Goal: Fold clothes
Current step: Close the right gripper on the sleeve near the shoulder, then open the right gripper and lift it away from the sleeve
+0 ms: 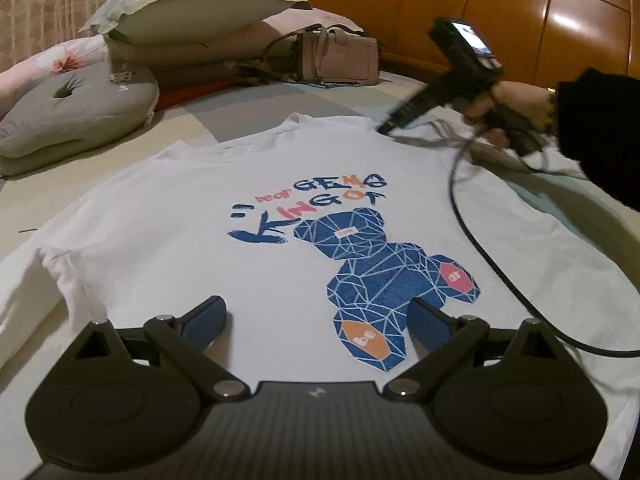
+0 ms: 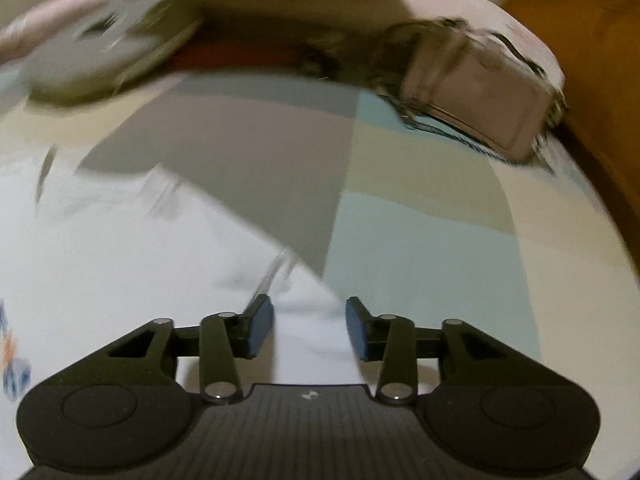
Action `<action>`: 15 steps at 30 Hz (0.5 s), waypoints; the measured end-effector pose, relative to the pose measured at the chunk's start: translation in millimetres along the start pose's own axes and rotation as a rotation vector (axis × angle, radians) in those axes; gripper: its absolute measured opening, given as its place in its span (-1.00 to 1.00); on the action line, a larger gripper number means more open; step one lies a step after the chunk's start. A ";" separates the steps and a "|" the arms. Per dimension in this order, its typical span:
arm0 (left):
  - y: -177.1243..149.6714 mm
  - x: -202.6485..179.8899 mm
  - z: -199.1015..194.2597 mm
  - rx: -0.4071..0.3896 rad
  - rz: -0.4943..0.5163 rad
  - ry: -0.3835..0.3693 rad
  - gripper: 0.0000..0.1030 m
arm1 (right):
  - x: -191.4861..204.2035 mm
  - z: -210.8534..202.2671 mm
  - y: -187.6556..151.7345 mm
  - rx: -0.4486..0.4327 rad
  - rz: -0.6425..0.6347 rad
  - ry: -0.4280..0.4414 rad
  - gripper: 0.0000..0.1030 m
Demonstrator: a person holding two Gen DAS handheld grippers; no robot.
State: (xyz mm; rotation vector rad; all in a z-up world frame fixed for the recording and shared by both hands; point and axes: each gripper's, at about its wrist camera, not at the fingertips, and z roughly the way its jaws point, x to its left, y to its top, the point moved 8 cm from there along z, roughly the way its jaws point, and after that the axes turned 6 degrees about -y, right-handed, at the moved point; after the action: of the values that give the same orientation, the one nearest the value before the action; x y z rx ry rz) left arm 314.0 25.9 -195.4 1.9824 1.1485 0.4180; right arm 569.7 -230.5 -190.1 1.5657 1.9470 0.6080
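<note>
Both claws parted above flat white T-shirt (image 1: 200, 216).

Each gripper, the left (image 1: 318, 322) and the right (image 2: 310, 328), is built of black plastic with a ribbed centre plate, round side housings, silver pivot screws and blue finger pads (image 2: 262, 330). A black cable (image 1: 476, 240) is seen trailing from the right one. A black sleeve (image 1: 600, 136) and a bracelet (image 1: 551, 106) are worn.
</note>
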 end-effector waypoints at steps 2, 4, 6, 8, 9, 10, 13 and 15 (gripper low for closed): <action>-0.6 -0.7 1.0 0.004 0.007 0.005 0.88 | -10.1 0.5 6.3 0.000 0.063 -0.011 0.00; -0.1 -0.8 -0.2 0.001 0.004 0.005 0.88 | -18.6 -14.8 8.2 -0.027 0.078 -0.039 0.00; 0.8 -0.2 -1.5 -0.005 0.000 0.006 0.88 | -23.5 -40.3 3.0 -0.038 0.112 0.000 0.03; 1.3 -0.7 -2.4 -0.009 0.000 0.005 0.88 | -25.3 -58.9 -11.8 0.009 0.148 0.038 0.05; 1.5 -1.3 -2.4 -0.009 0.002 0.006 0.88 | -24.8 -64.6 -19.4 0.036 0.157 0.050 0.05; 1.6 -1.8 -2.4 -0.010 0.004 0.007 0.88 | -24.0 -65.7 -26.3 0.061 0.166 0.051 0.05; 1.6 -3.0 -1.8 -0.010 0.010 0.010 0.88 | -26.7 -50.0 -34.4 0.075 0.199 0.004 0.05; 1.1 -2.0 -0.5 -0.007 0.009 0.013 0.88 | -31.8 -34.1 -33.8 0.055 0.227 -0.044 0.18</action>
State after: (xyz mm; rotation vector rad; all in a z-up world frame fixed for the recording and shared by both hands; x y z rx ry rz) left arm 313.3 24.2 -194.1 1.9828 1.1452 0.4400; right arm 527.4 -268.8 -182.6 1.8348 1.7804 0.6100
